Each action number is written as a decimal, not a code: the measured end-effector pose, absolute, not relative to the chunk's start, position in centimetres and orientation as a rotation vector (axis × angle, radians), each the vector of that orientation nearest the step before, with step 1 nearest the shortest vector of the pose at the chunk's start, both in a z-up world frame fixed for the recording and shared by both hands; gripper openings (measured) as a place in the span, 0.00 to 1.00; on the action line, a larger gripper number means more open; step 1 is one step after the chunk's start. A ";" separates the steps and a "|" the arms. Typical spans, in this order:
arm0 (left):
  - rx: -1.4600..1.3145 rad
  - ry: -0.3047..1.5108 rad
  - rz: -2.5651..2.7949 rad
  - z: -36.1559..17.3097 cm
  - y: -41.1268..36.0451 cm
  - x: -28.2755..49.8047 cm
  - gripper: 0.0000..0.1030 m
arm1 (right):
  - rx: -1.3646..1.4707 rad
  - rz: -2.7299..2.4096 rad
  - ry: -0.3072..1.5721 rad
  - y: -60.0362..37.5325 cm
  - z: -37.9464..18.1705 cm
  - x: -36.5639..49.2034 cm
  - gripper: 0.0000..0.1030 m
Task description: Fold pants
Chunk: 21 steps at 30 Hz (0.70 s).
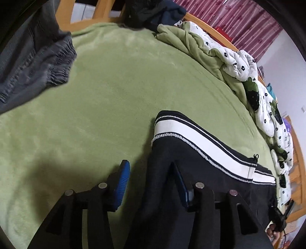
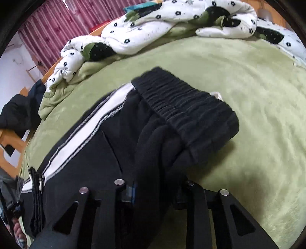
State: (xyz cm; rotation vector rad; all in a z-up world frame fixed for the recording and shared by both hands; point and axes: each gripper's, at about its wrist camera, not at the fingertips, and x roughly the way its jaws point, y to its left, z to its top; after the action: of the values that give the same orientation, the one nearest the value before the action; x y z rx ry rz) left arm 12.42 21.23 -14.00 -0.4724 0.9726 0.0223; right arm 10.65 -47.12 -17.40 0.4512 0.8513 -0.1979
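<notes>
Black pants with a white side stripe (image 1: 200, 145) lie on the green bed cover (image 1: 105, 95). In the left wrist view my left gripper (image 1: 151, 183) is open, its left blue pad (image 1: 122, 183) over bare cover and its right finger over the black cloth near the leg's end. In the right wrist view the pants' elastic waistband (image 2: 187, 107) lies ahead. My right gripper (image 2: 156, 191) is open with a fold of the black pants (image 2: 153, 153) bunched between its fingers; the pads are mostly hidden by cloth.
A grey garment (image 1: 32, 57) lies at the left on the bed. A white flowered quilt (image 2: 153, 24) is bunched along the far edge, also in the left wrist view (image 1: 239, 63). Dark clothes (image 1: 153, 13) lie by the wooden frame. Red curtain behind.
</notes>
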 end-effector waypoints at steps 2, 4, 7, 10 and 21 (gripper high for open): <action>-0.458 0.956 0.008 -13.4 20.8 11.2 0.43 | 0.440 -0.224 0.862 -46.9 -17.0 9.8 0.37; -0.429 0.927 -0.010 -12.5 20.1 9.9 0.47 | 0.427 -0.281 0.845 -46.7 -16.6 8.4 0.45; -0.364 0.879 -0.032 -11.7 18.4 7.5 0.55 | 0.396 -0.313 0.817 -45.8 -15.5 5.9 0.45; -0.321 0.912 -0.056 -12.7 16.7 5.6 0.59 | 0.399 -0.316 0.779 -44.9 -15.0 3.3 0.45; -0.367 0.966 -0.104 -13.9 18.2 0.9 0.61 | 0.233 -0.161 0.712 -33.5 -10.9 2.8 0.46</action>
State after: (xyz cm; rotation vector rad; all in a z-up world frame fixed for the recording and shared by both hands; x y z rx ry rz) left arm 0.90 18.24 -13.94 -0.3671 0.9658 -0.1040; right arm 2.77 -33.52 -10.93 0.2331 0.7121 -0.1607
